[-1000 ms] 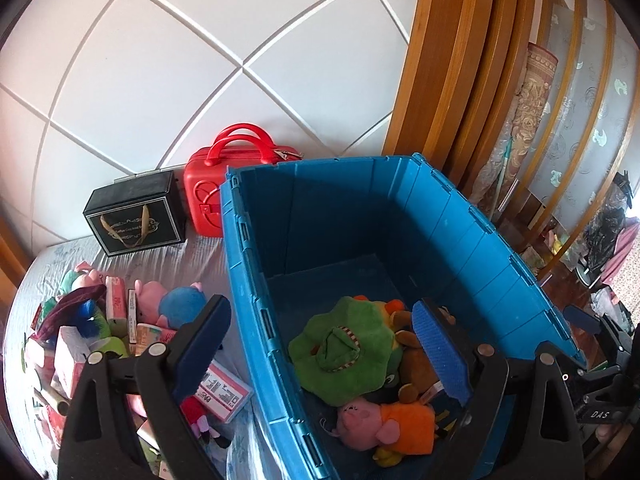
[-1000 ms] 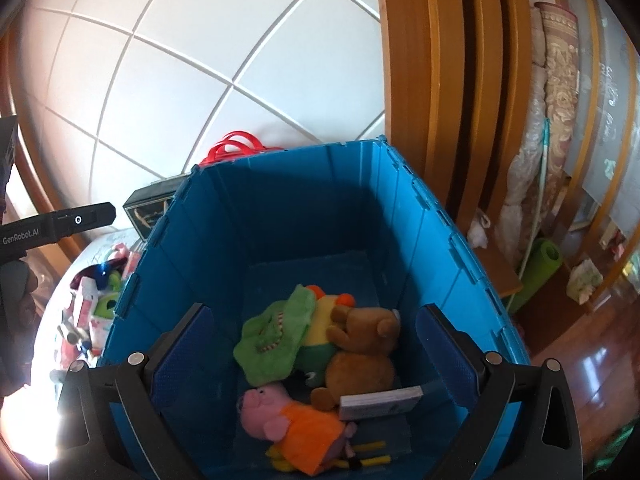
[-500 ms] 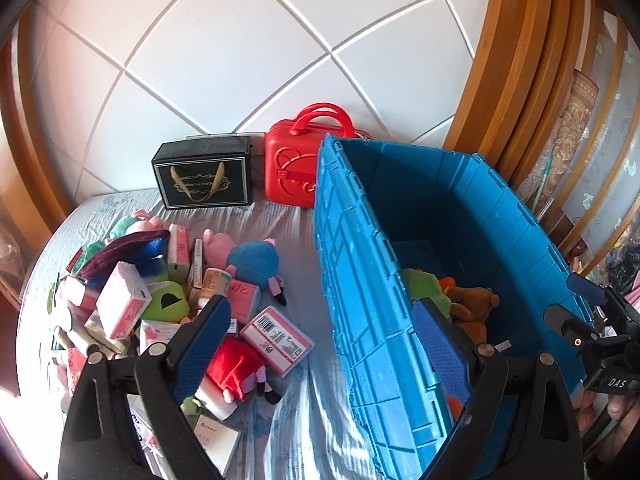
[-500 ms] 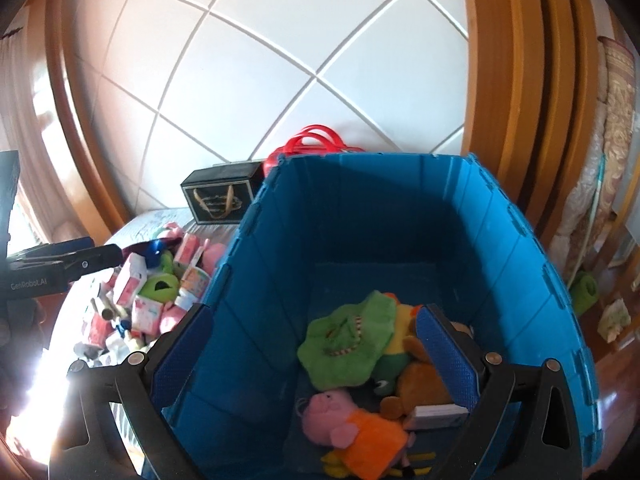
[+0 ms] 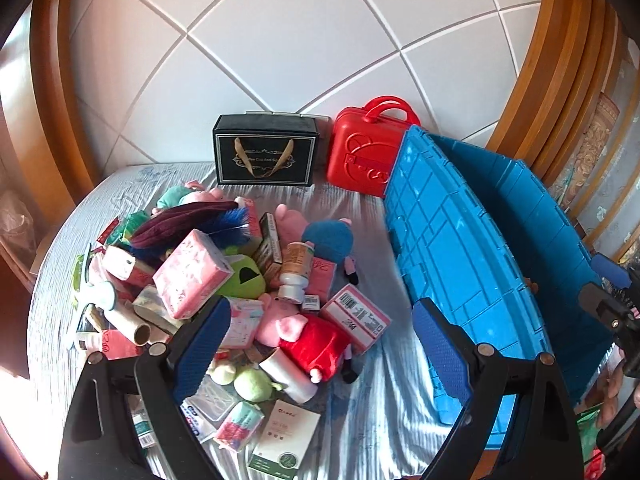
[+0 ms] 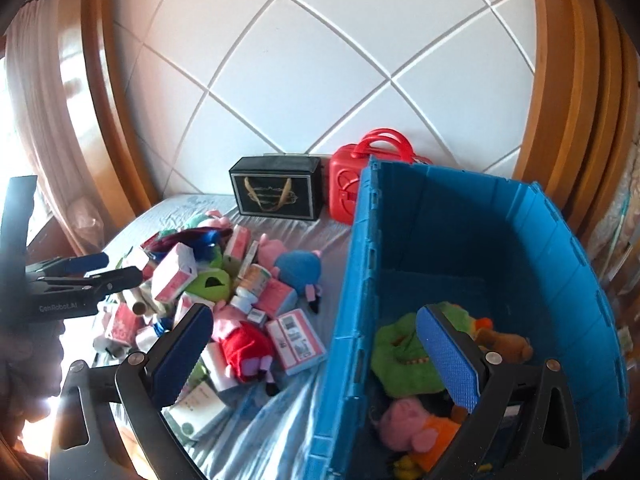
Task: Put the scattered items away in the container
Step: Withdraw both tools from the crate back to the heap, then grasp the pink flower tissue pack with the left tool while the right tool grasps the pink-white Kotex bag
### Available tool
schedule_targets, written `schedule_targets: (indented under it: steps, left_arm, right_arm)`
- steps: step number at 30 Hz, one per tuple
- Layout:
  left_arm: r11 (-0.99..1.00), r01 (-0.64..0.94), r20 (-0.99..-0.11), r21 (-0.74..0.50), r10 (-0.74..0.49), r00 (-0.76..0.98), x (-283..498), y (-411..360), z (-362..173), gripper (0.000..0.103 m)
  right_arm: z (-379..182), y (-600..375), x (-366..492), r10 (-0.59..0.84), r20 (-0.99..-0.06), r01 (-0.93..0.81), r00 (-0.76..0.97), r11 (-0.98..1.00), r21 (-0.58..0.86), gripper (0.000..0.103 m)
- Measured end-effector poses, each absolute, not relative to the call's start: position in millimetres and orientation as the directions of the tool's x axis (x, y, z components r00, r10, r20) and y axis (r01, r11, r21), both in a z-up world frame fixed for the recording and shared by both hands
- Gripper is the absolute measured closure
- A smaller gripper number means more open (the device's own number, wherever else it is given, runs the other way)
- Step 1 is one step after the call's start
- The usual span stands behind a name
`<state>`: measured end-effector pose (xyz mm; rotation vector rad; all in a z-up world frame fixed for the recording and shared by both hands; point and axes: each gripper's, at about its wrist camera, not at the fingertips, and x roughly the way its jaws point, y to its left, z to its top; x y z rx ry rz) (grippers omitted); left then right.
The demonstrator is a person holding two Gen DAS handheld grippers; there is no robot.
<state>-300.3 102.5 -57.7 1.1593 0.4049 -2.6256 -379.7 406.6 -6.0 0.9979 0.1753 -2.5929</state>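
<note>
Sitting on the right of the frame, the blue bin (image 6: 460, 240) holds a green plush toy (image 6: 404, 356) and a pink pig toy (image 6: 412, 428). A toy pile (image 5: 224, 280) lies at centre left. The left claw (image 5: 320, 344) and right claw (image 6: 316, 356) are both wide open, holding nothing.

Wall (image 5: 304, 40): white padded panels, split by diagonal seams into large diamonds, standing behind the far edge of the bed.
Frame (image 5: 560, 52): curved bands of orange-brown wood flanking the panels at both sides.
Bed (image 5: 352, 204): pale blue-grey sheet, finely striped and creased.
Hanging (image 5: 592, 148): patterned fabric beyond the right wooden bands.
Curtain (image 6: 36, 92): pale and pleated at the left.
Light: strong daylight glare at the lower left corner (image 6: 36, 420).
</note>
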Motion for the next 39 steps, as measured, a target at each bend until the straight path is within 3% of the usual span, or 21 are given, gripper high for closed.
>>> schedule_targets:
  steps: [19, 29, 39]
  left_arm:
    - [-0.966, 0.222, -0.812, -0.135, -0.021, -0.583, -278, -31, -141, 0.01]
    - [-0.991, 0.078, -0.821, -0.109, 0.046, -0.568, -319, -63, -196, 0.01]
    - [-0.997, -0.078, -0.857, -0.013, 0.052, -0.512, -376, -76, -247, 0.01]
  right_arm:
    - [-72, 257, -362, -0.223, -0.738, 0.324, -0.636, -0.946, 0.006, 0.0]
    - [-139, 227, -364, -0.168, -0.81, 0.277, -0.562, -0.961, 0.007, 0.0]
    - [-172, 216, -375, -0.122, -0.85, 0.248, -0.512, -0.969, -0.011, 0.0]
